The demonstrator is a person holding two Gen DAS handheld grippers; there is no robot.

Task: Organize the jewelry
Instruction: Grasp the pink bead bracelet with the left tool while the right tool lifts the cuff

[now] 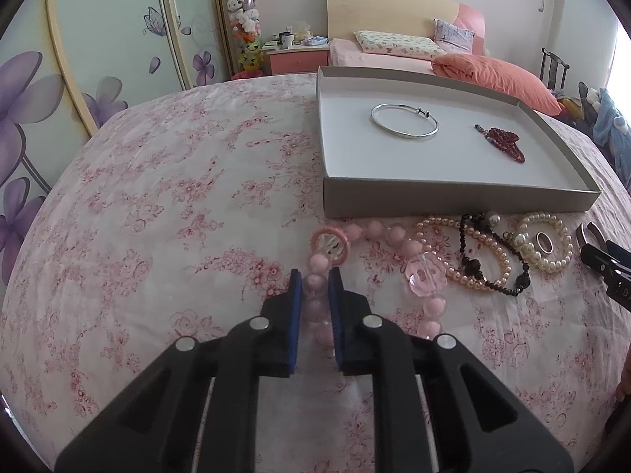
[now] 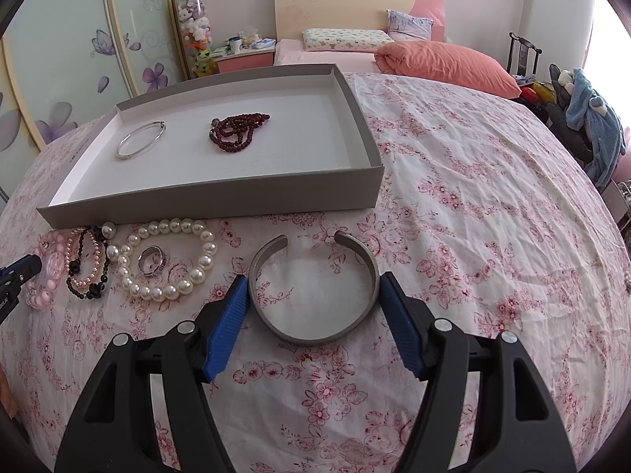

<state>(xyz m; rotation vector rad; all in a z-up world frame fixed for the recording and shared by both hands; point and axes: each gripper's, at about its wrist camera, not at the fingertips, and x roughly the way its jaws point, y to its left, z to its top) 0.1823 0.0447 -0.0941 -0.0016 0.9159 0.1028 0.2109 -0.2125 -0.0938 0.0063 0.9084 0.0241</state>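
Observation:
A shallow grey box [image 1: 453,199] [image 2: 221,201] on the floral cloth holds a silver bangle [image 1: 404,120] [image 2: 140,140] and dark red beads [image 1: 506,142] [image 2: 238,130]. In front of it lie a pink bead necklace [image 1: 394,236] [image 2: 47,272], a black bead strand [image 1: 489,264] [image 2: 88,272], a white pearl bracelet [image 1: 548,240] [image 2: 173,260] around a ring [image 2: 151,260], and a grey cuff bangle [image 2: 313,287]. My left gripper [image 1: 315,280] is shut on the pink necklace's beads. My right gripper [image 2: 313,291] is open, its fingers touching both sides of the cuff.
The cloth-covered surface [image 2: 473,197] extends to the right of the box. Behind it are a bed with pillows [image 2: 394,47], a bedside table [image 2: 244,57] and a wardrobe [image 1: 98,59]. A chair with clothes [image 2: 583,118] stands at the far right.

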